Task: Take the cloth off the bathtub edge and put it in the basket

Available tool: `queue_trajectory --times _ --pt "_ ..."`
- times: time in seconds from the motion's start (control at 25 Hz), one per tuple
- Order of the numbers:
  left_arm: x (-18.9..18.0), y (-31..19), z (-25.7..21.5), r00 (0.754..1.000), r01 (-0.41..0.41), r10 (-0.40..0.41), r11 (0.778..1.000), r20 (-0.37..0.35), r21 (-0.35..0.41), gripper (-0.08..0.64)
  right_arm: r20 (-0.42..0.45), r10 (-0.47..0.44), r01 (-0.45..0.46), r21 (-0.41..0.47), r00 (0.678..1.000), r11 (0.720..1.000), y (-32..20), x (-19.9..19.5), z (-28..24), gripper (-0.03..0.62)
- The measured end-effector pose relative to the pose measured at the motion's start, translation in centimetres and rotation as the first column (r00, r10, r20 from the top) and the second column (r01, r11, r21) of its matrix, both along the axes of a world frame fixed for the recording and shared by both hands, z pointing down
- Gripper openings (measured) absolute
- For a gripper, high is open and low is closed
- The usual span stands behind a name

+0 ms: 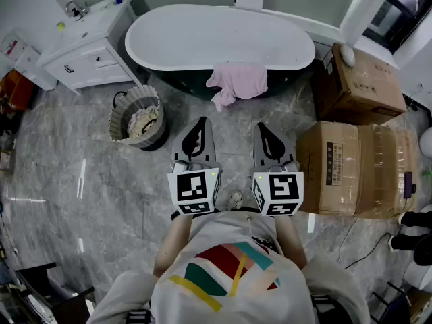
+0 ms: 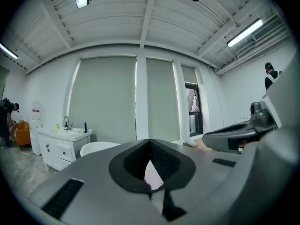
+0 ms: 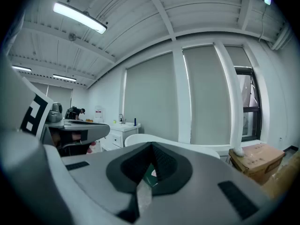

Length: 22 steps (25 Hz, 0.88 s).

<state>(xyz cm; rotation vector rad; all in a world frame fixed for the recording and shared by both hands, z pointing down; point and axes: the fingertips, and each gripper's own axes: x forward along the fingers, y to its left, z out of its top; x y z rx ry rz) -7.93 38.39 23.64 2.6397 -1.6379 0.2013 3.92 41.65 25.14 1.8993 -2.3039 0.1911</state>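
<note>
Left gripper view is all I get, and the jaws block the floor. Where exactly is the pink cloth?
Observer: The head view shows the pink cloth draped over the near rim of the bathtub, straight ahead of the grippers.
Operator: Basket?
Observer: The basket stands on the floor left of the cloth, near the vanity cabinet, with pale contents inside.
Operator: Right gripper free?
Observer: The right gripper is shut and empty, level with the left gripper and short of the tub.
</note>
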Motion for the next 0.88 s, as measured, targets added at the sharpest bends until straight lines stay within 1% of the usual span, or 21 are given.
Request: queue_trajectory --times 0.16,0.48,0.76,0.88 --pt "0.1 -0.4 -0.1 1.000 0.002 -0.002 1.000 -0.005 0.002 0.017 0.007 0.000 0.000 -0.003 1.000 1.000 -0.3 0.3 0.2 0.011" --pt "0.9 -1.0 0.3 1.000 -0.007 0.007 1.000 0.008 -0.004 0.017 0.022 0.004 -0.004 -0.014 1.000 1.000 -0.8 1.3 0.7 0.011" --pt "2.1 -1.0 0.1 0.999 -0.029 0.029 1.000 0.014 0.011 0.017 0.063 0.004 -0.004 -0.002 0.998 1.000 -0.9 2.3 0.9 0.011" --pt "2.4 -0.9 -0.1 0.999 -0.032 0.032 0.999 0.008 0.017 0.018 0.073 -0.004 0.005 -0.012 0.997 1.000 -0.7 2.6 1.2 0.011"
